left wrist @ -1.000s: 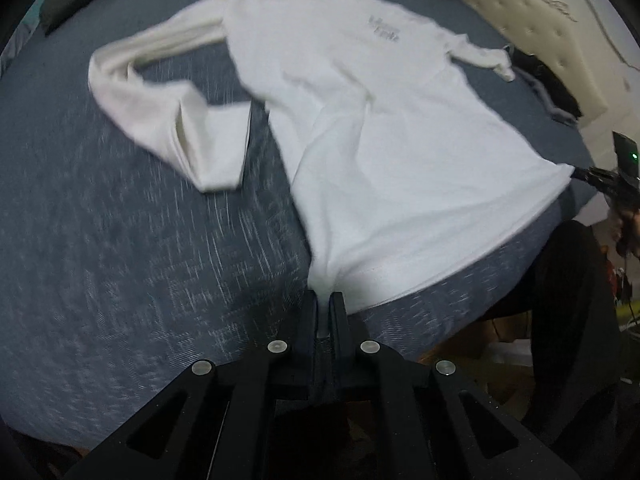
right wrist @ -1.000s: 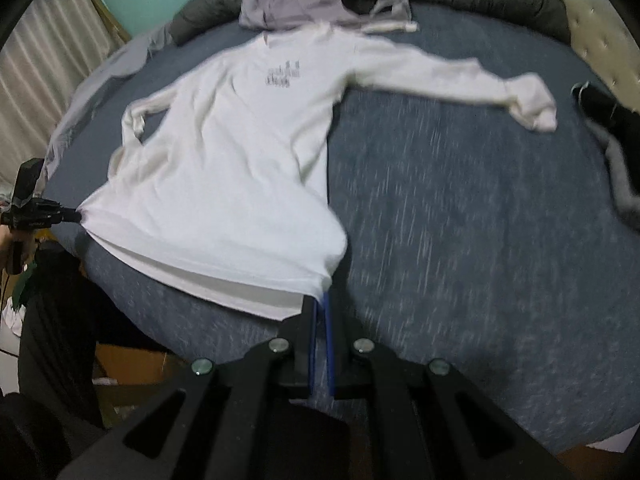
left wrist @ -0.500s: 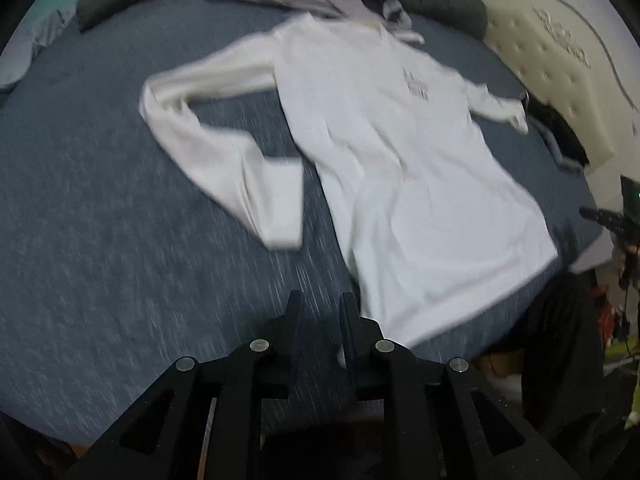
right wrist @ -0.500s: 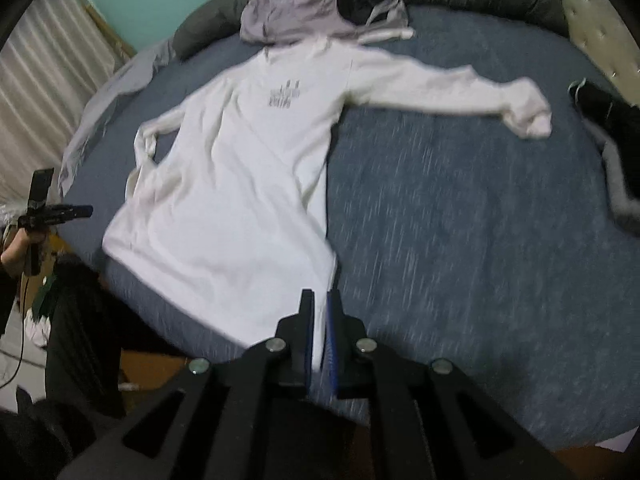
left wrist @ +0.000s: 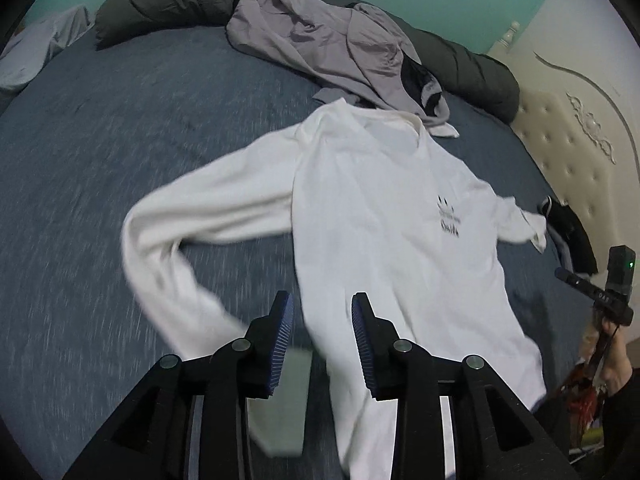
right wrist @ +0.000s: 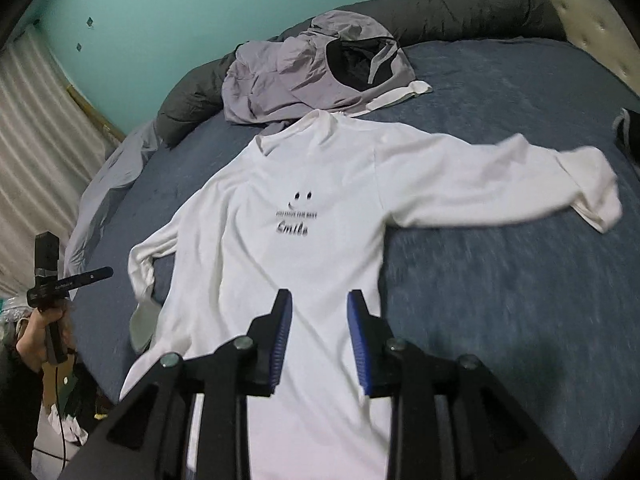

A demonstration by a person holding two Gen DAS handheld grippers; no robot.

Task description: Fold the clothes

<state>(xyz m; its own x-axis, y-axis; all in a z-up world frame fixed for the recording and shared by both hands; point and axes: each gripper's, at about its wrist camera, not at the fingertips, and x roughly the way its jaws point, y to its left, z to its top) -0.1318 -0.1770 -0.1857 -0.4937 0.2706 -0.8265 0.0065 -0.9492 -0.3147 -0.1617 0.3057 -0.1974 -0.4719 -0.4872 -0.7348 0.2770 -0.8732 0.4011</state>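
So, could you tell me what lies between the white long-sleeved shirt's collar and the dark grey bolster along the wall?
A crumpled lilac-grey hooded jacket lies there, overlapping the collar; the right wrist view shows it best.

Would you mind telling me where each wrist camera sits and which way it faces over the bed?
Left wrist: behind the open left tool, facing the headboard along the white shirt; a hand shows at right.
Right wrist: behind the open right tool, facing the teal wall; a hand shows at left.
Shared: the shirt, grey jacket, blue bed.
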